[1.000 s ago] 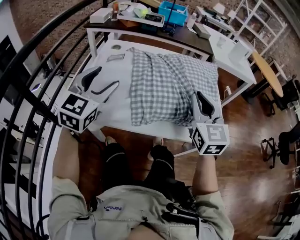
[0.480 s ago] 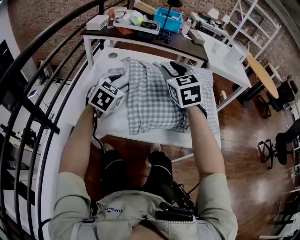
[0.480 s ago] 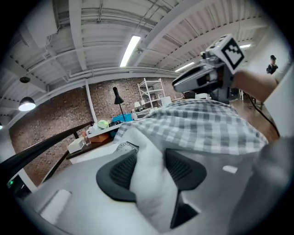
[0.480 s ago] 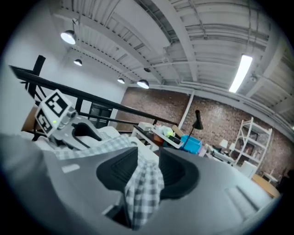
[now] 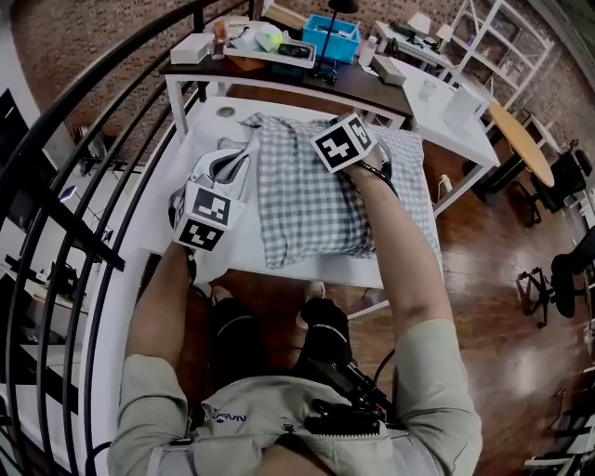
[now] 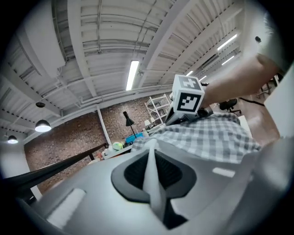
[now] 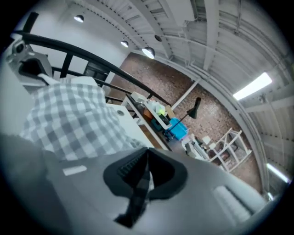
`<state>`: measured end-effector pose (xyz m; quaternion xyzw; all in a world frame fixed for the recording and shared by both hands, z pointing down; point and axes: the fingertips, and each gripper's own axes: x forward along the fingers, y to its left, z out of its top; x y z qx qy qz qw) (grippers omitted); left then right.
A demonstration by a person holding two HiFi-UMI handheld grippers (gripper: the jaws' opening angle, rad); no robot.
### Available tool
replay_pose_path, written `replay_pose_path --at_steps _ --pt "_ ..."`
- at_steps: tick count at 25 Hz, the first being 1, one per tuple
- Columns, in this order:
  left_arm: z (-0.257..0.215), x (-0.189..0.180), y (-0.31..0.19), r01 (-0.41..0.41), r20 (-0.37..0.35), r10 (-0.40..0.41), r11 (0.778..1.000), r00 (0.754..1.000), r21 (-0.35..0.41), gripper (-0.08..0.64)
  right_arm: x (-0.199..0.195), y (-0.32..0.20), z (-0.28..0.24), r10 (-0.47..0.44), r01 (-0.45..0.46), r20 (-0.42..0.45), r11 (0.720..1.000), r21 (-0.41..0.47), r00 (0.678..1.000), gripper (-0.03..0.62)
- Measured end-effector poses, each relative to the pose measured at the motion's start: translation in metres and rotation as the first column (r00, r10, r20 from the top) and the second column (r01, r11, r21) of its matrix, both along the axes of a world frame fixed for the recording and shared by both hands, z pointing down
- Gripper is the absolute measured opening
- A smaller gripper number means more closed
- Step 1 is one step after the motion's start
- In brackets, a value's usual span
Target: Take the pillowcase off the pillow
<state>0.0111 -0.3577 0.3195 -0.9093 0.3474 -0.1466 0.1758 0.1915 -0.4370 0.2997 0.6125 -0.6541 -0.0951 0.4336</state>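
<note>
A grey-and-white checked pillowcase covers the pillow on the white table. My left gripper is at the pillow's far left edge. In the left gripper view its jaws have just closed and pinch a pale fold of cloth; whether that is pillow or case I cannot tell. My right gripper reaches over the pillow's far end, its marker cube hiding the jaws in the head view. In the right gripper view that gripper has just closed on a strip of checked pillowcase.
A black curved railing runs along the left. Behind the table stands a dark desk with a blue bin and a tray. A white desk and shelves are at the right, over a wooden floor.
Both grippers moved from the table's near side up to the pillow's far end. The left, wide open before, is shut on pale cloth. The right crossed the pillow from its near right corner.
</note>
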Motion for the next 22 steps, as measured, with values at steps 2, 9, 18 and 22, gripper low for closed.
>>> replay_pose_path --at_steps 2,9,18,22 --pt "-0.02 -0.009 0.003 0.004 -0.049 -0.003 1.0 0.999 0.026 0.018 0.025 0.001 -0.012 0.053 -0.053 -0.003 0.998 0.033 0.999 0.006" --pt "-0.047 -0.041 0.004 0.049 -0.138 -0.043 0.998 0.989 0.041 0.017 0.139 0.031 -0.04 0.298 -0.296 0.007 0.946 0.136 0.955 0.006" --pt "0.016 -0.043 -0.041 0.091 -0.136 -0.11 0.986 0.985 -0.139 0.018 0.214 0.06 0.018 0.423 -0.429 0.077 0.9 0.081 0.903 0.006" --pt "0.013 -0.034 -0.042 0.096 -0.095 -0.102 0.993 0.99 -0.071 0.083 0.213 0.078 0.012 0.402 -0.436 0.236 0.892 0.118 0.885 0.058"
